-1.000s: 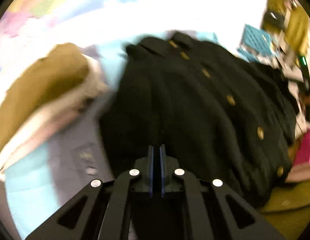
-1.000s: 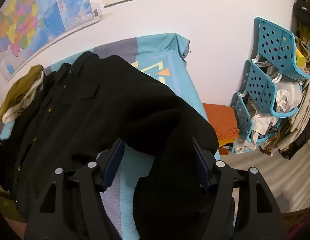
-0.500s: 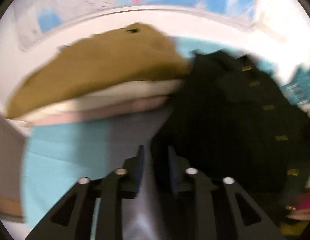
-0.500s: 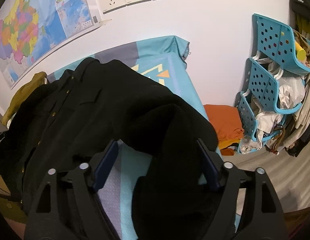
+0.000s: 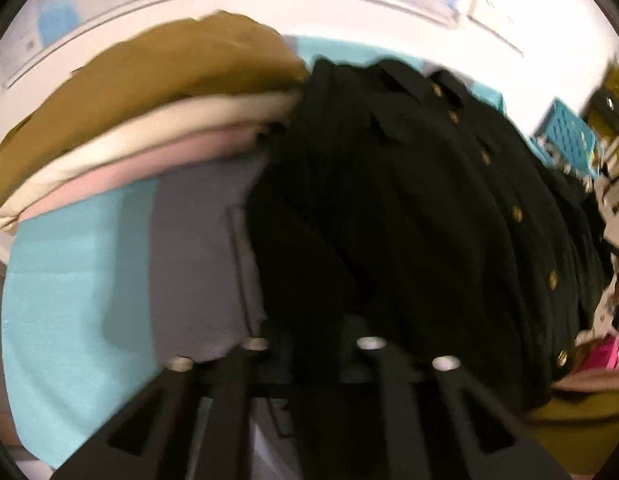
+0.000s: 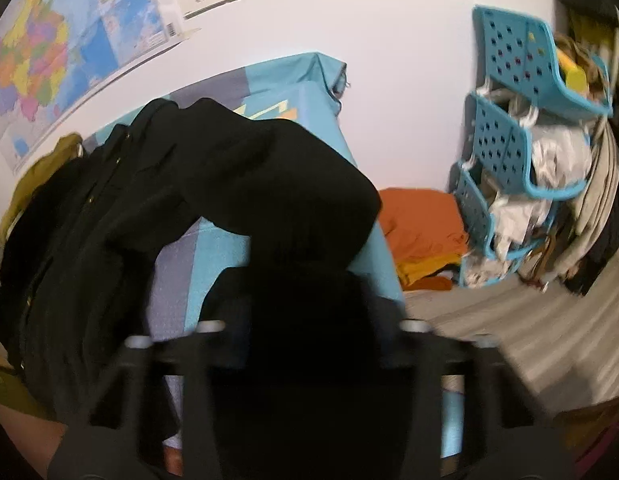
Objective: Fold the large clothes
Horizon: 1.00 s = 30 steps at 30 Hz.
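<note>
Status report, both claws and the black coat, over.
Left claw and right claw both closing on black coat fabric. Coat unfolded on table. Folded stack alongside.

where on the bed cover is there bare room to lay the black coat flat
One bare patch: the grey and teal bed cover, bordered by the folded clothes stack behind and the black coat beside it. A smaller strip of cover shows under the coat's hanging sleeve. Past the cover's far edge it is crowded: orange cloth, blue baskets.
</note>
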Available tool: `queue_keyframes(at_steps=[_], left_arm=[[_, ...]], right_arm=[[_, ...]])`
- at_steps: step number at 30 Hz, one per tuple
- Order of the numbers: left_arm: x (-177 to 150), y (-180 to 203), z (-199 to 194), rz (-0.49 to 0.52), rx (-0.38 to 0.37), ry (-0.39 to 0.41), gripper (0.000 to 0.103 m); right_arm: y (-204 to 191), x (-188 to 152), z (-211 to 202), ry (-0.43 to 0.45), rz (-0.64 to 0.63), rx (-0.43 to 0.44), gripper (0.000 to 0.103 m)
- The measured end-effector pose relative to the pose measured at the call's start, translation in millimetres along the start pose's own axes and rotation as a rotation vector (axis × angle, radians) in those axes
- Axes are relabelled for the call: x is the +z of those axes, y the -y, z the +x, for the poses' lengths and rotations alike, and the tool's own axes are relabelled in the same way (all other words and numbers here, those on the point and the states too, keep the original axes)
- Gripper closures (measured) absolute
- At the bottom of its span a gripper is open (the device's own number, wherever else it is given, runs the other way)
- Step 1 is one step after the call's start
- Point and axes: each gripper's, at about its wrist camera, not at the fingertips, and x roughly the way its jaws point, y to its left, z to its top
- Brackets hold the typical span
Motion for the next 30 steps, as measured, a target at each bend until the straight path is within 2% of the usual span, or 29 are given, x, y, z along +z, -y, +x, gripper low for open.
queue_keyframes(at_steps=[2,3,5,6,7,8,10,11,12,14,16,18,19,20,24,26,28,30], left_arm=[[9.8,-12.5,-19.8,-0.050,0.004,0.052,0.096],[15.9,-21.1,-32.5,-0.076,0.029,0.094,0.096],[24.6,-32.5,-49.5,-0.108,0.078,0.145,0.097],[30.5,-39.2,-54.7,-0.119,0.166,0.161,0.097],[33.1,-43.4,-54.4,-0.123,0.234,0.153,0.096],[36.8,-45.9,-50.2,-0.115,0.337,0.132,0.093],[41.3,-48.1,-39.7,-0.099,0.444,0.093,0.089],[44.4,-47.0,-37.4,-0.100,0.464,0.100,0.089],[46.3,-46.1,-39.6,-0.108,0.452,0.121,0.089],[49.1,-41.8,-51.1,-0.116,0.379,0.201,0.087],[56.6,-28.8,-61.2,-0.098,0.329,0.271,0.071],[62.4,-15.6,-72.6,-0.059,0.297,0.338,0.064],[64.7,-10.5,-76.1,-0.036,0.257,0.358,0.063],[66.5,-2.7,-80.2,-0.004,0.195,0.379,0.059],[67.4,22.5,-83.7,0.094,0.044,0.437,0.042],[69.0,37.1,-78.6,0.141,-0.008,0.440,0.038],[72.9,59.1,-64.5,0.198,-0.068,0.409,0.037],[77.9,78.0,-48.7,0.244,-0.110,0.374,0.037]], right_arm=[[9.2,15.6,-15.3,0.033,0.015,-0.042,0.092],[19.4,29.1,-30.9,0.081,0.044,-0.060,0.093],[37.4,48.3,-53.5,0.140,0.115,-0.036,0.093],[42.7,58.2,-64.1,0.162,0.131,-0.023,0.093],[43.4,64.7,-69.4,0.166,0.130,-0.019,0.093],[42.4,71.2,-73.2,0.157,0.120,-0.001,0.093],[33.5,81.4,-77.5,0.140,0.098,0.042,0.093],[27.3,85.3,-77.2,0.126,0.081,0.056,0.093],[19.5,89.2,-77.4,0.116,0.064,0.074,0.093],[-3.1,97.1,-79.5,0.095,0.019,0.144,0.093],[-27.2,105.4,-84.8,0.078,-0.028,0.215,0.092],[-55.0,115.3,-91.4,0.064,-0.078,0.270,0.091],[-70.0,120.4,-95.5,0.061,-0.106,0.287,0.091],[-83.0,126.5,-98.8,0.060,-0.134,0.300,0.091],[-152.5,147.6,-102.3,0.063,-0.294,0.293,0.084],[-183.6,152.3,-90.0,0.041,-0.353,0.290,0.076],[-222.8,152.2,-62.5,-0.024,-0.418,0.289,0.045],[-247.3,145.5,-35.2,-0.111,-0.469,0.279,0.039]])
